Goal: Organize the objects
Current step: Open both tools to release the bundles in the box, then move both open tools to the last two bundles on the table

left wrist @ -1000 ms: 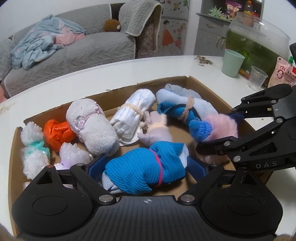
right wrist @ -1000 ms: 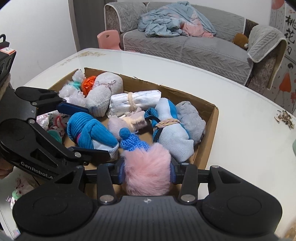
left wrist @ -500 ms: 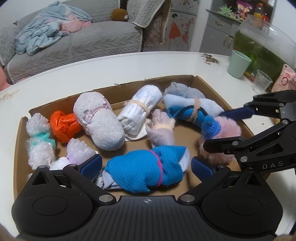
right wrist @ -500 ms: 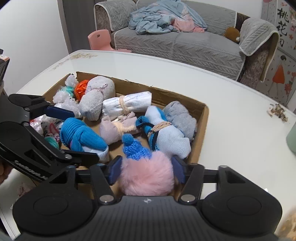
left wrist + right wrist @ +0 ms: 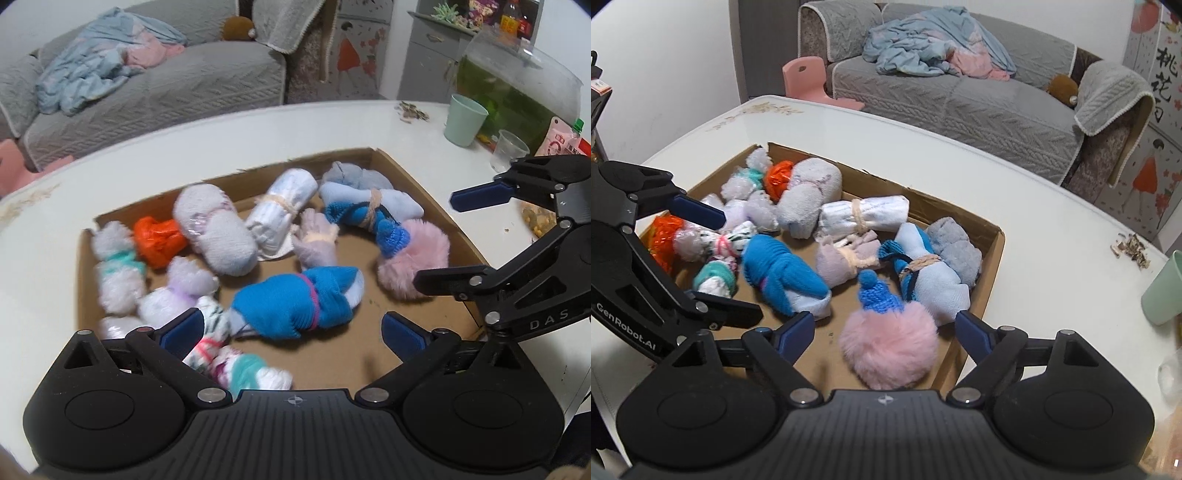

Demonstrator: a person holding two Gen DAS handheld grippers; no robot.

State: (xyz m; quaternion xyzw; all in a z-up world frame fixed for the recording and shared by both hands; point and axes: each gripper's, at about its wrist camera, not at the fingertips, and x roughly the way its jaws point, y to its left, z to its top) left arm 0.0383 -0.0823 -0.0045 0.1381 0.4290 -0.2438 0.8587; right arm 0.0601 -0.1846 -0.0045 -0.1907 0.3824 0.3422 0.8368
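Note:
A shallow cardboard box (image 5: 424,184) (image 5: 991,254) on the white table holds several rolled sock bundles. A bright blue bundle (image 5: 295,302) (image 5: 779,273) lies near the front. A pink fluffy ball with a blue knit top (image 5: 413,254) (image 5: 890,347) lies at the box's right end. My left gripper (image 5: 291,332) is open, raised above the blue bundle and holding nothing. My right gripper (image 5: 884,332) is open, raised above the pink ball and holding nothing. Each gripper also shows in the other's view, the right gripper (image 5: 454,240) and the left gripper (image 5: 731,266).
A white roll (image 5: 280,214), a grey-white roll (image 5: 218,229), an orange bundle (image 5: 159,236) and fluffy white bundles (image 5: 114,266) fill the box. A green cup (image 5: 463,120), a clear cup (image 5: 509,149) and a fish tank (image 5: 517,85) stand at the table's right. A grey sofa (image 5: 960,88) is behind.
Both grippers opened and pulled back upward. The blue bundle left the left gripper and the pink ball left the right gripper; both now lie in the box.

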